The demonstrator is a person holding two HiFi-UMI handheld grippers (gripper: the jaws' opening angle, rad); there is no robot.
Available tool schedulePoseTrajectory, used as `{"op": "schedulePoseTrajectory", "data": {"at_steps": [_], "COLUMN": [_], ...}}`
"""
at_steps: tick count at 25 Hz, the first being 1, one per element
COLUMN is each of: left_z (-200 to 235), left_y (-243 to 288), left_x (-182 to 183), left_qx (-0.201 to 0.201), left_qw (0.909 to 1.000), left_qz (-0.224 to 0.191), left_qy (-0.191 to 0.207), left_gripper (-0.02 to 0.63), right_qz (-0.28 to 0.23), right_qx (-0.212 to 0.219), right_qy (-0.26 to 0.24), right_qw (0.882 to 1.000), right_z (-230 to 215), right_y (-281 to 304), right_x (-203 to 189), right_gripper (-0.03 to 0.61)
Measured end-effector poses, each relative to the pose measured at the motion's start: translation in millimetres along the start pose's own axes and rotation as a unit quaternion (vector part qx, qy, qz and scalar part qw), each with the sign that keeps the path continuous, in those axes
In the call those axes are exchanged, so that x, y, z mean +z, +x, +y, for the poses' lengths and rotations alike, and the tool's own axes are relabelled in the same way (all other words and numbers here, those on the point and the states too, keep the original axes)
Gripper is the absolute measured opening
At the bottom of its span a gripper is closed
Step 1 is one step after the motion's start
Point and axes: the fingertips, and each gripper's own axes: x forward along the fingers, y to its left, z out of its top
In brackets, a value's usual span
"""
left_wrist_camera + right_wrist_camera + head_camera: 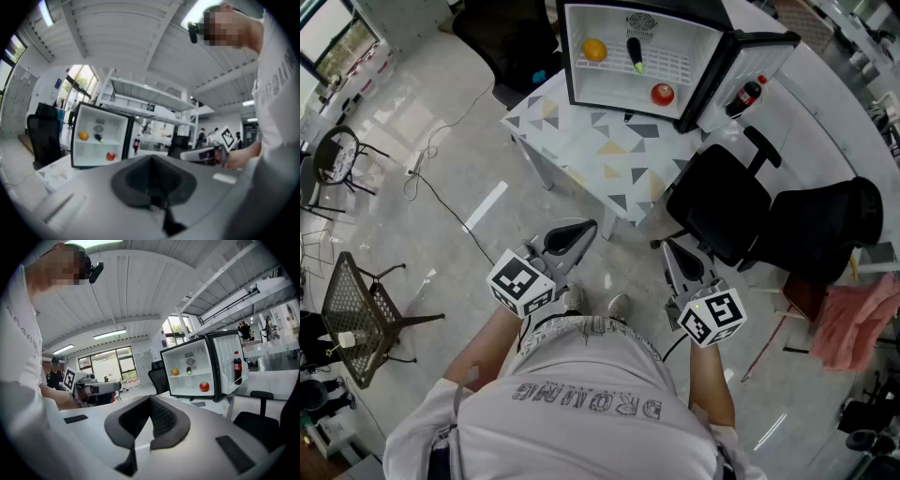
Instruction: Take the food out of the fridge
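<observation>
Left gripper (572,234): grey moulded shell, black ribbed pads, marker cube at the rear. Held level at waist height. Jaws closed tip to tip, with nothing between them.

Right gripper (682,255): same build, just beside the left. Jaws also together and empty.

Floor (422,141): pale, glossy and hard. An open strip runs from the person's feet to the tabletop. A thin dark cable (441,202) trails across the left part.

Chair (722,202): black, padded, with armrests. It stands close against the tabletop's near right edge, just ahead of the right gripper.

Tabletop (581,141): white, flat and square-cornered, printed with grey and tan triangles. Its near half is bare in front of the fridge.

Fridge (710,56): small box with a black casing and a smooth white lining, set at the tabletop's far side, well apart from both grippers. The door (767,58) is swung wide to the right.

Contents:
- Orange (594,50): round, on the white wire shelf (675,66), at the left.
- Cucumber (635,54): dark, with a green tip, near the orange at mid-shelf.
- Apple (663,93): red and glossy, on the fridge's bottom, at the right.
- Bottle (748,94): dark drink with a red label, in the door rack.
</observation>
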Motion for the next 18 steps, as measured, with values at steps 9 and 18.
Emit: {"op": "schedulePoseTrajectory", "data": {"at_steps": [9,18], "left_z": [3.7,-0.8], "left_y": [-1.9,4.3], "left_x": [-0.1,-1.4], "left_qx": [0.005,0.003], "left_qw": [1.0,1.0], "left_qz": [-0.002,0.003], "left_qy": [-0.003,-0.002], "left_gripper": [0.005,0.006], "right_qz": [0.001,-0.024], "right_qx": [-0.001,0.002], "right_qy": [0.002,0.028], "right_qw": [1.0,0.999], "right_z": [-0.7,-6.0], "right_y": [1.7,-2.4], "right_x": [-0.6,7.2], "right_gripper": [-0.002,0.0]}}
